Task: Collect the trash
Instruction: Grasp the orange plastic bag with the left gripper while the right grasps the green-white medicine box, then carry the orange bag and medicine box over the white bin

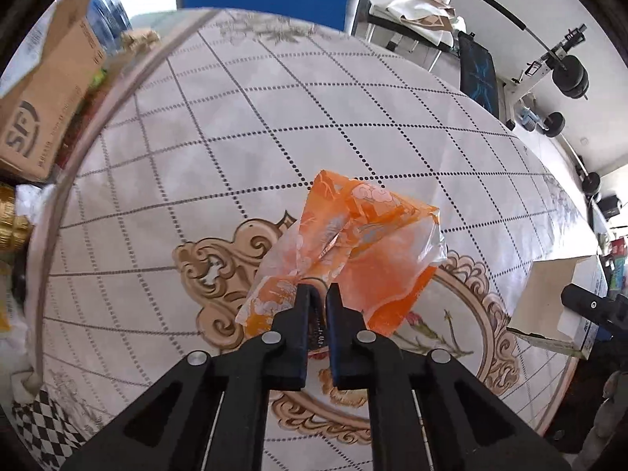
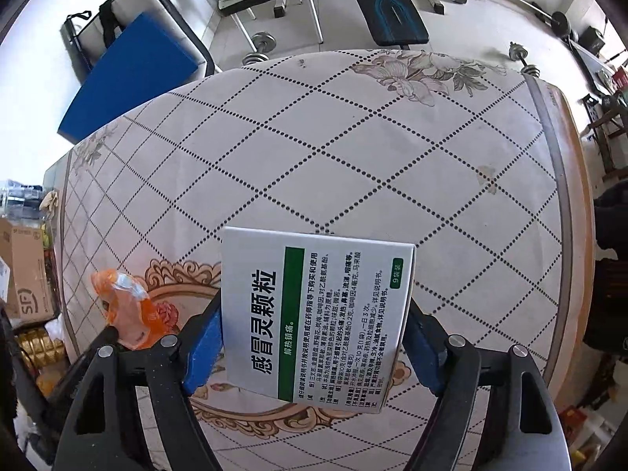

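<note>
Left wrist view: left gripper (image 1: 317,290) pinches an orange plastic wrapper (image 1: 353,243) above the patterned tablecloth (image 1: 274,117); only the right wrist view shows the printed face of the medicine box (image 2: 314,314) clamped in the right gripper (image 2: 316,337), weight bench (image 2: 384,4) beyond.

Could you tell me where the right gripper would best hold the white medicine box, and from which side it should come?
Across its two long side edges, coming end-on from the near short end. The medicine box is flat and stiff, and the right gripper already spans that width, with one blue pad on each edge.
</note>
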Demonstrator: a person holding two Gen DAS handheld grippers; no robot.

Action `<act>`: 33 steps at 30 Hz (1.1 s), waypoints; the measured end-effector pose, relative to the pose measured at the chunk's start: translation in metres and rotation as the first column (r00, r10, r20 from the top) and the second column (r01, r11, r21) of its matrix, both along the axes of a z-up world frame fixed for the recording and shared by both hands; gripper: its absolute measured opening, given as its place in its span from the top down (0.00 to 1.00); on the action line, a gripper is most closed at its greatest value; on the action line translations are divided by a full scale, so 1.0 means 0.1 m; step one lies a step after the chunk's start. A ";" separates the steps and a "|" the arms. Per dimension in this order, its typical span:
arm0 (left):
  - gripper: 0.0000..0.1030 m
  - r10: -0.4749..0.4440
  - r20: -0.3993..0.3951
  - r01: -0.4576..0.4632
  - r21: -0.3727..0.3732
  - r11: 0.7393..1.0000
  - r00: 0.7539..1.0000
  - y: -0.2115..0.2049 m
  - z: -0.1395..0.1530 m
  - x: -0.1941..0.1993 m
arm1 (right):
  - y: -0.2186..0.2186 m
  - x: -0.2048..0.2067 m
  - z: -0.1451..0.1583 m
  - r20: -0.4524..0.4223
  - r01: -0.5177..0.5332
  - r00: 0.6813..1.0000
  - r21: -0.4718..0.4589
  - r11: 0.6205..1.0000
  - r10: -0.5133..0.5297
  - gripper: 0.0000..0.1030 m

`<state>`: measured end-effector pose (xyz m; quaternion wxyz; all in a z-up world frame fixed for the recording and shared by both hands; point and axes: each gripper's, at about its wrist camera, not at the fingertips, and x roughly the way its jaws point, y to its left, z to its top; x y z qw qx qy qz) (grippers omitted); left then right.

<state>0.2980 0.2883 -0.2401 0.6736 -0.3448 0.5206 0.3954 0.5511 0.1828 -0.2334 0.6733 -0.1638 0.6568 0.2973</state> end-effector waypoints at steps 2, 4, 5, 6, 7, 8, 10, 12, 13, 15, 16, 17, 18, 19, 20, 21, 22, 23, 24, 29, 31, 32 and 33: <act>0.96 -0.010 -0.006 0.010 0.027 1.000 1.000 -0.12 0.08 -0.09 | -0.06 -0.09 0.04 0.005 -0.014 1.000 0.009 1.000 0.014 0.21; 0.96 -0.015 -0.010 0.016 0.062 0.998 1.000 -0.25 0.19 -0.14 | -0.15 -0.18 0.12 0.012 -0.023 1.000 0.026 0.999 0.023 0.21; 0.96 -0.022 -0.007 0.022 0.080 0.997 1.000 -0.33 0.25 -0.19 | -0.20 -0.23 0.16 0.015 -0.028 1.000 0.035 0.999 0.027 0.21; 0.97 -0.026 -0.003 0.026 0.094 0.995 1.000 -0.40 0.32 -0.23 | -0.26 -0.30 0.22 0.022 -0.034 0.999 0.049 0.998 0.033 0.21; 0.97 -0.027 0.002 0.027 0.103 0.994 1.000 -0.39 0.33 -0.20 | -0.29 -0.34 0.25 0.023 -0.036 0.999 0.057 0.998 0.034 0.21; 0.97 -0.030 0.007 0.029 0.113 0.993 1.000 -0.45 0.37 -0.25 | -0.35 -0.40 0.29 0.021 -0.041 0.999 0.070 0.997 0.040 0.21; 0.97 -0.037 0.008 0.035 0.138 0.990 0.999 -0.55 0.46 -0.32 | -0.50 -0.54 0.40 0.027 -0.058 0.998 0.087 0.995 0.056 0.21; 0.97 -0.044 0.008 0.042 0.162 0.986 0.999 -0.73 0.58 -0.46 | -0.66 -0.75 0.51 0.031 -0.078 0.997 0.107 0.991 0.076 0.21; 0.97 -0.045 0.008 0.043 0.175 0.984 0.999 -0.83 0.62 -0.55 | -0.74 -0.84 0.55 0.033 -0.087 0.996 0.114 0.990 0.084 0.21; 0.97 -0.048 0.016 0.044 0.193 0.980 0.999 -1.08 0.71 -0.75 | -0.95 -1.10 0.63 0.037 -0.104 0.994 0.130 0.986 0.100 0.21; 0.97 -0.050 0.022 0.044 0.194 0.980 0.999 -1.21 0.75 -0.85 | -1.05 -1.22 0.65 0.037 -0.111 0.994 0.134 0.985 0.107 0.21; 0.97 -0.052 0.029 0.046 0.197 0.979 0.998 -1.34 0.77 -0.97 | -1.19 -1.35 0.68 0.038 -0.116 0.993 0.140 0.983 0.111 0.21; 0.97 -0.055 0.031 0.047 0.199 0.979 0.998 -1.46 0.79 -1.07 | -1.34 -1.51 0.71 0.042 -0.120 0.992 0.144 0.982 0.115 0.21; 0.97 -0.060 0.036 0.052 0.198 0.979 0.998 -1.59 0.80 -1.21 | -1.50 -1.68 0.72 0.044 -0.124 0.992 0.147 0.981 0.119 0.21; 0.97 -0.065 0.042 0.055 0.194 0.979 0.997 -1.72 0.81 -1.33 | -1.61 -1.79 0.72 0.044 -0.125 0.992 0.148 0.981 0.120 0.21; 0.97 -0.072 0.048 0.061 0.190 0.980 0.996 -1.88 0.81 -1.48 | -1.82 -1.99 0.73 0.050 -0.121 0.992 0.147 0.982 0.115 0.21; 0.97 -0.077 0.050 0.066 0.187 0.980 0.996 -1.97 0.80 -1.57 | -1.93 -2.09 0.73 0.052 -0.119 0.992 0.146 0.982 0.112 0.21; 0.97 -0.082 0.051 0.072 0.181 0.981 0.995 -2.12 0.78 -1.71 | -2.09 -2.25 0.71 0.048 -0.118 0.992 0.147 0.982 0.113 0.21; 0.97 -0.083 0.054 0.073 0.172 0.982 0.995 -2.24 0.76 -1.83 | -2.28 -2.43 0.69 0.043 -0.117 0.993 0.145 0.983 0.112 0.21; 0.97 -0.072 0.056 0.068 0.073 0.995 0.996 -2.88 0.45 -2.51 | -3.05 -3.20 0.38 -0.017 -0.140 0.990 0.096 0.986 0.142 0.21; 0.97 -0.051 0.051 0.051 0.011 0.999 0.997 -3.08 0.27 -2.74 | -3.34 -3.50 0.16 -0.070 -0.156 0.985 0.057 0.986 0.160 0.21; 0.97 -0.040 0.046 0.042 -0.029 0.999 0.998 -3.20 0.15 -2.87 | -3.46 -3.65 0.04 -0.096 -0.170 0.980 0.037 0.985 0.173 0.21; 0.97 -0.029 0.036 0.031 -0.057 0.998 0.999 -3.30 0.05 -2.96 | -3.59 -3.80 -0.11 -0.126 -0.188 0.974 0.007 0.982 0.188 0.21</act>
